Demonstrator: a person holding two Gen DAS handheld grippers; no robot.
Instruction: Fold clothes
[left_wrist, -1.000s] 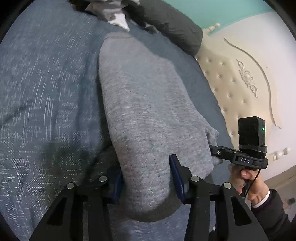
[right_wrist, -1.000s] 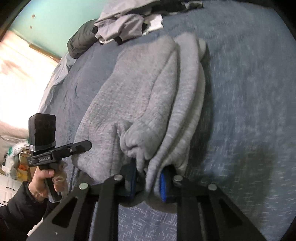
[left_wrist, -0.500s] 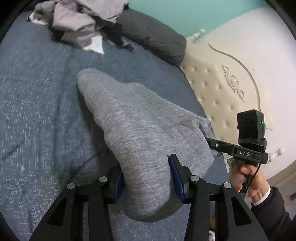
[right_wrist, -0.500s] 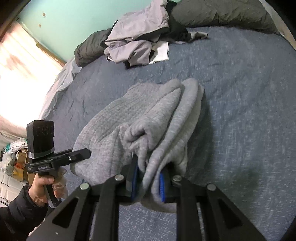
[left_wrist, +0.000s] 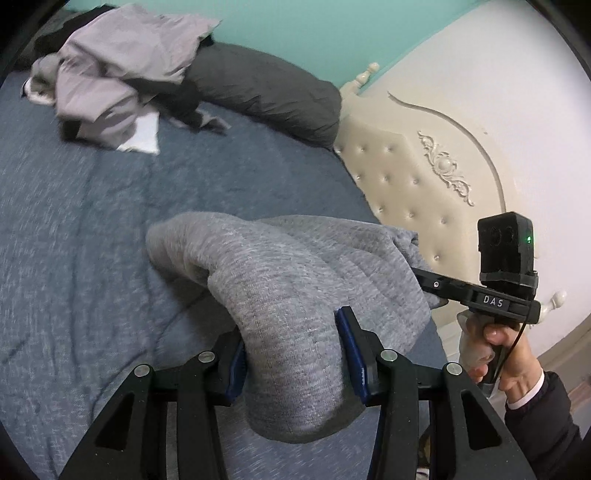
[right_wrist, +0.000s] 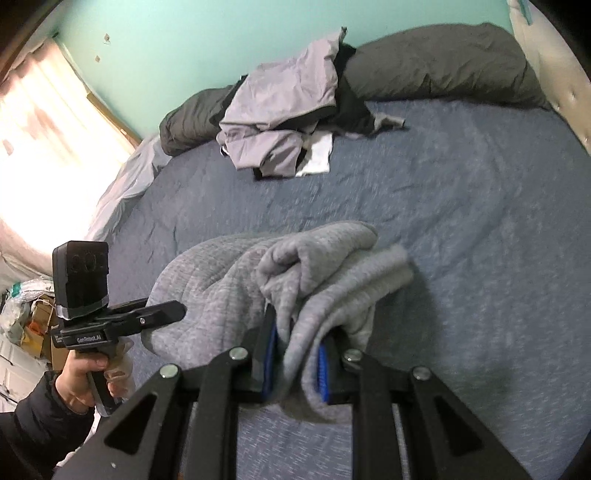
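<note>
- The left tongs (left_wrist: 291, 350) grip a thick roll of the grey sweater (left_wrist: 295, 266), blue pads pressed into the cloth on both sides, jaws set fairly wide around the bulk.
- The right tongs (right_wrist: 295, 365) pinch a thinner bunch of the same sweater (right_wrist: 314, 273), jaws narrow, cloth squeezed between the pads.
- A hand (left_wrist: 495, 350) on the right tool's grip shows in the left view, and the other hand (right_wrist: 83, 373) on the left tool in the right view; both wear dark sleeves.
- The sweater hangs between the two tools above the blue bed (right_wrist: 461, 192), its far end sagging toward the cover; whether that end touches the bed is hard to tell.
- Beyond lie a pile of clothes (right_wrist: 280, 122), a dark pillow (left_wrist: 266, 92) and a cream headboard (left_wrist: 399, 177).
- Step in hand, as I judge it: the near edge is raised to be carried over the rest of the garment.
- Next move calls for both tools travelling forward together, level, then lowering the edge squarely before letting go.
</note>
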